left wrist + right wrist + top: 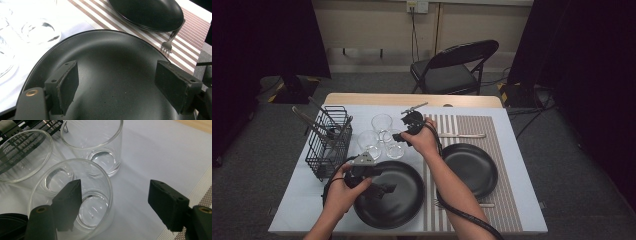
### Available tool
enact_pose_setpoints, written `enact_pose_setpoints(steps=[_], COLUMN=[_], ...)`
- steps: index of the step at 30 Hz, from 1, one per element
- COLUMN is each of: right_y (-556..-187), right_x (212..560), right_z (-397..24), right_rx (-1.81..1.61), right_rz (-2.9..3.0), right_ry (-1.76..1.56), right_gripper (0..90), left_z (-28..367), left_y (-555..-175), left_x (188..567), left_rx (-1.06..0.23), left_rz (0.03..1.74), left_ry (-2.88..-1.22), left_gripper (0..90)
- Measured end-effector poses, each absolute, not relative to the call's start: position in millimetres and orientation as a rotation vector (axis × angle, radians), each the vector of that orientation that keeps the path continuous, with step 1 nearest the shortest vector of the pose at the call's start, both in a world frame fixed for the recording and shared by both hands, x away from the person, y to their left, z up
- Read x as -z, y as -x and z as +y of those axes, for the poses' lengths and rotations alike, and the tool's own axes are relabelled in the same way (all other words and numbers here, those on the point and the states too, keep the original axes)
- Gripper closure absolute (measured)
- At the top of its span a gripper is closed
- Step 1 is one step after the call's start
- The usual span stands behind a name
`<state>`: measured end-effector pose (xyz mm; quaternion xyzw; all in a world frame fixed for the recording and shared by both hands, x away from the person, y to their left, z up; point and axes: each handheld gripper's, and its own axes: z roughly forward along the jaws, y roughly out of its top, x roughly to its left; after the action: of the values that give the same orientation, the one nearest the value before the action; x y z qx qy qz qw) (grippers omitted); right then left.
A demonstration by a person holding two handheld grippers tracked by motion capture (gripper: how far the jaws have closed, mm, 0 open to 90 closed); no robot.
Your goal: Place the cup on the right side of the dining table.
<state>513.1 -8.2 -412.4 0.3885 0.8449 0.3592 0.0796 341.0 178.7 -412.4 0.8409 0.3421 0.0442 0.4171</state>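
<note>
Three clear glasses stand together on the white mat: a far one (382, 122), a left one (368, 140) and a near one (394, 148). My right gripper (400, 136) is open at the near glass (103, 178); its left jaw hangs inside the glass and its right jaw stands well outside, so the glass wall lies between them untouched. The left gripper (382, 190) hovers open over the big black plate (404, 210) at the table's front, with nothing between its jaws (116, 87) but the plate's surface (112, 55).
A black wire basket (329, 142) with utensils stands left of the glasses. A second black plate (469, 167) lies on the striped placemat (497, 130), with a knife (462, 135) beyond it and a fork (462, 204) in front. A folding chair (457, 67) stands behind the table.
</note>
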Motion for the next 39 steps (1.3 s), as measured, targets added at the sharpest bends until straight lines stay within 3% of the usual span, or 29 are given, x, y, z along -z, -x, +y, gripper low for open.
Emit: enact_pose_setpoints(steps=[19, 39], right_y=[-513, -511], right_x=[419, 424], right_z=[-5, -6], right_rx=[-1.072, -1.056], right_rz=[2.522, 2.523], right_ry=[-1.151, -1.186], right_gripper=[28.2, 54.0], left_z=[179, 179], left_y=[-341, -341], left_x=[413, 412], left_rx=[-0.112, -0.114], left_rz=[0.855, 0.856], left_ry=[-2.115, -2.118], left_gripper=[19.4, 19.4])
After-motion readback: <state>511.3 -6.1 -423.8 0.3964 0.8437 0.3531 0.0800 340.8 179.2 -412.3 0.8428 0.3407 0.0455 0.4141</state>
